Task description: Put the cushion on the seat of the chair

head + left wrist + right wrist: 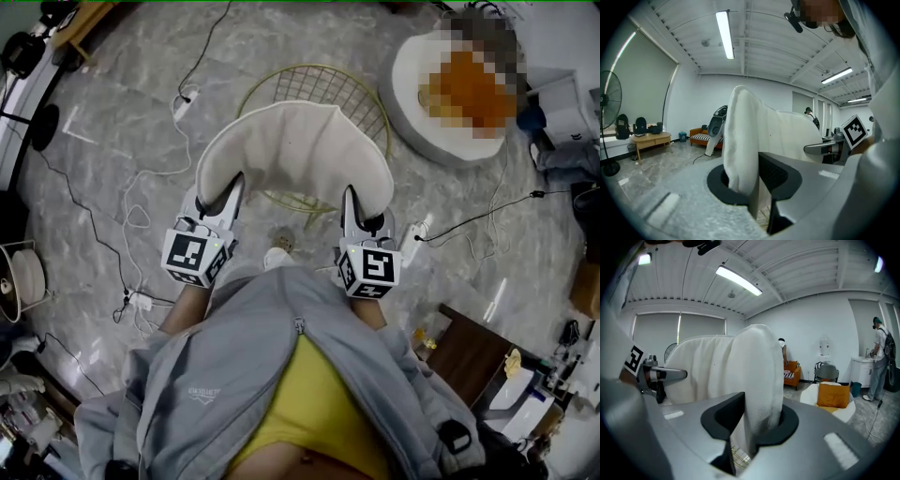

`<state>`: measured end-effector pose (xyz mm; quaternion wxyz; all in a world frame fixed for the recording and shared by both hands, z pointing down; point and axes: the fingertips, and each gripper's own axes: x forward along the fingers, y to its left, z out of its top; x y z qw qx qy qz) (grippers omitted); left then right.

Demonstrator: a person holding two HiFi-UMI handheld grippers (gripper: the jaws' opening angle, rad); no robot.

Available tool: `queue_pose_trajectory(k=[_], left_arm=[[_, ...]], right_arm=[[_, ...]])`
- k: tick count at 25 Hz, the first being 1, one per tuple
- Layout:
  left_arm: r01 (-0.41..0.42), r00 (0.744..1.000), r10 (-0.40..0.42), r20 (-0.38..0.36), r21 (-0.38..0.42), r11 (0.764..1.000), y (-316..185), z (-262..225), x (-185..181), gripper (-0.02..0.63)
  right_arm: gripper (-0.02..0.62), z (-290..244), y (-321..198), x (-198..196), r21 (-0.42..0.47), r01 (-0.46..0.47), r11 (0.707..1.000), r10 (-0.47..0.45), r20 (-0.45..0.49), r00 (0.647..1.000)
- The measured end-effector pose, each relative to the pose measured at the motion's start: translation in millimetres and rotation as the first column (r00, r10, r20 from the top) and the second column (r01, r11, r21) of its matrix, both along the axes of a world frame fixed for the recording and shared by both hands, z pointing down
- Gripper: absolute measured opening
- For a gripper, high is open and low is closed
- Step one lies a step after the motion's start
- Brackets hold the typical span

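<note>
A cream, rounded cushion [295, 155] hangs in the air between my two grippers, above a gold wire chair [323, 89] whose seat it partly hides. My left gripper [228, 194] is shut on the cushion's near left edge, and my right gripper [353, 202] is shut on its near right edge. In the left gripper view the cushion [743, 140] stands pinched between the jaws, with the right gripper [834, 147] beyond it. In the right gripper view the cushion [757, 376] fills the jaws the same way, and the left gripper [658, 376] shows at the left.
A round white seat [427, 94] with an orange cushion stands right of the chair. Cables [141, 197] and a power strip [412, 239] lie on the marble floor around the chair. A brown cabinet [473, 352] stands at the lower right. Another person [880, 359] stands far right.
</note>
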<state>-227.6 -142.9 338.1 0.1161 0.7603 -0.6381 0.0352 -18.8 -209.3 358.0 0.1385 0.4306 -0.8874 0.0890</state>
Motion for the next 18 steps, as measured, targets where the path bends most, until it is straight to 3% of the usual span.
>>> queue_pose_trajectory(k=[10, 18], left_arm=[[-0.191, 0.982, 0.19, -0.017, -0.035, 0.981, -42.1, 16.9, 21.7, 0.071], [-0.35, 0.937, 0.345, -0.061, -0.105, 0.931, -76.4, 41.9, 18.4, 0.071]], right_arm=[[0.081, 11.5, 1.3, 33.3, -0.02, -0.157, 0.987, 0.157, -0.035, 0.987], [0.084, 33.6, -4.8, 33.3, -0.108, -0.293, 0.95, 0.287, -0.064, 0.956]])
